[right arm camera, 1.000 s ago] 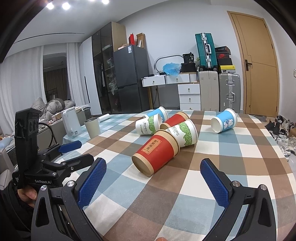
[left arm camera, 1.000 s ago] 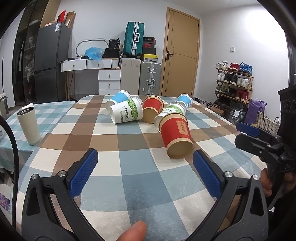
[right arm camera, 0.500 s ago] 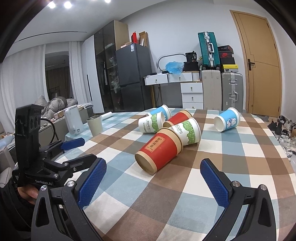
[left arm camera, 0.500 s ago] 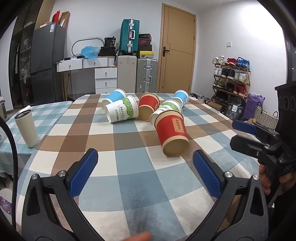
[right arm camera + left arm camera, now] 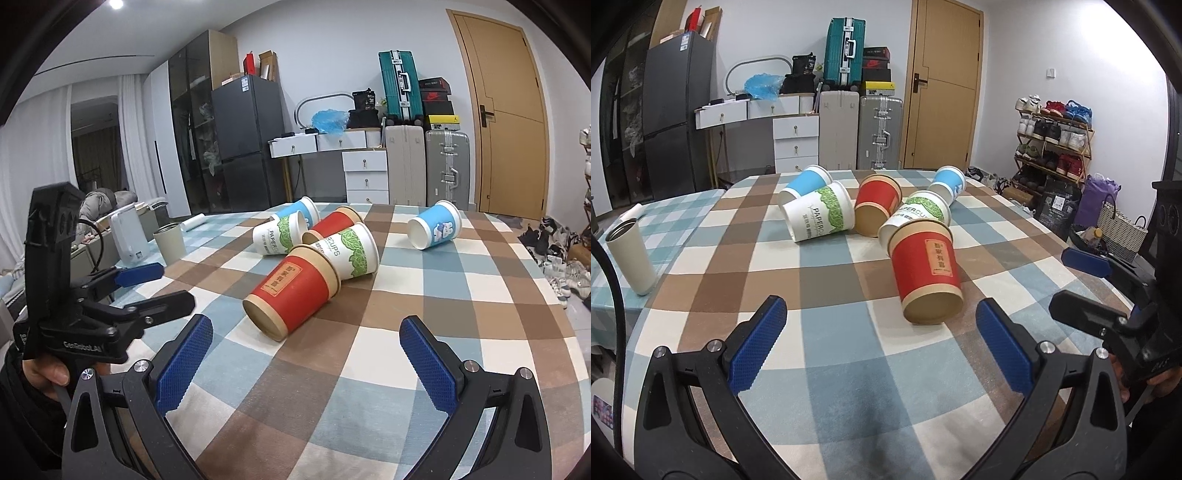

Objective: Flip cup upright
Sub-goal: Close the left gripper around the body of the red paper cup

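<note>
Several paper cups lie on their sides on the checked tablecloth [image 5: 849, 369]. The nearest is a red cup [image 5: 927, 275] with a brown rim, its base toward me; it also shows in the right wrist view [image 5: 291, 295]. Behind it lie two white-and-green cups [image 5: 820, 214] [image 5: 351, 251], another red cup [image 5: 877, 206] and two blue cups [image 5: 805, 182] [image 5: 436, 229]. My left gripper [image 5: 881, 345] is open and empty, just short of the near red cup. My right gripper [image 5: 304, 360] is open and empty, also just short of it.
A beige tumbler [image 5: 629, 254] stands upright at the left on a second checked table. Each gripper shows in the other's view, the right one [image 5: 1108, 295] at the table's right edge, the left one [image 5: 110, 295] at the left. Suitcases, drawers and a shoe rack stand beyond.
Both grippers have moved a little closer to the near red cup and stay open. No cup has moved.
</note>
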`<state>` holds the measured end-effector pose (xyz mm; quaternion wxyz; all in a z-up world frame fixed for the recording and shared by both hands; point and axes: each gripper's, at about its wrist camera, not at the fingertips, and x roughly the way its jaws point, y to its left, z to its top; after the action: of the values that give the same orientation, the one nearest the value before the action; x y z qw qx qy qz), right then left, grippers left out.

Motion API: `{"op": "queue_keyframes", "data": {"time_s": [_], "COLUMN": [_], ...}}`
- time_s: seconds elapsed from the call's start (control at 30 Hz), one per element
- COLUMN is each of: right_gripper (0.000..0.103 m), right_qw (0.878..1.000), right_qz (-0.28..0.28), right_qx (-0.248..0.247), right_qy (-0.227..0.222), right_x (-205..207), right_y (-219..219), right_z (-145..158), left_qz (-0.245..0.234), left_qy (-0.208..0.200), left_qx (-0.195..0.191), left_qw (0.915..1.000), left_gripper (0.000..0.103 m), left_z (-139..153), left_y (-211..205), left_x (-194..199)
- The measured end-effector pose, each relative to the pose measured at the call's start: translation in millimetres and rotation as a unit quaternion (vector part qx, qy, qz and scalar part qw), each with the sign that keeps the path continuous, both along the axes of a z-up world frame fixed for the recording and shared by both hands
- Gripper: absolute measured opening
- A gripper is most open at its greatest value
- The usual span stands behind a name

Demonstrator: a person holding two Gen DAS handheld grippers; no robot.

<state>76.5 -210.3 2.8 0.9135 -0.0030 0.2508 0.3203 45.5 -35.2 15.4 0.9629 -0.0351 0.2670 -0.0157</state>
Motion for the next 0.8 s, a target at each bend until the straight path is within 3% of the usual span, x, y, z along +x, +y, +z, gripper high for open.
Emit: {"op": "queue_keyframes", "data": {"time_s": [0.3, 0.8], "right_gripper": [0.103, 0.103], "right_qw": [0.999, 0.998], "right_qz": [-0.046, -0.049], "right_qx": [-0.001, 0.012], "right_qy": [0.009, 0.030], "right_x": [10.4, 17.2], "right_y": [-17.9, -25.9], "right_z": [-0.2, -2.5], "left_qz": [-0.008, -0.015], "left_qy": [0.018, 0.078], "left_qx": [0.027, 0.013], "left_qw": [0.9995, 0.9968], "left_gripper": [0.102, 0.099], "left_z": [-3.7, -21.9], "left_y": [-22.8, -35.8], "left_x": [31.1, 81.2]}}
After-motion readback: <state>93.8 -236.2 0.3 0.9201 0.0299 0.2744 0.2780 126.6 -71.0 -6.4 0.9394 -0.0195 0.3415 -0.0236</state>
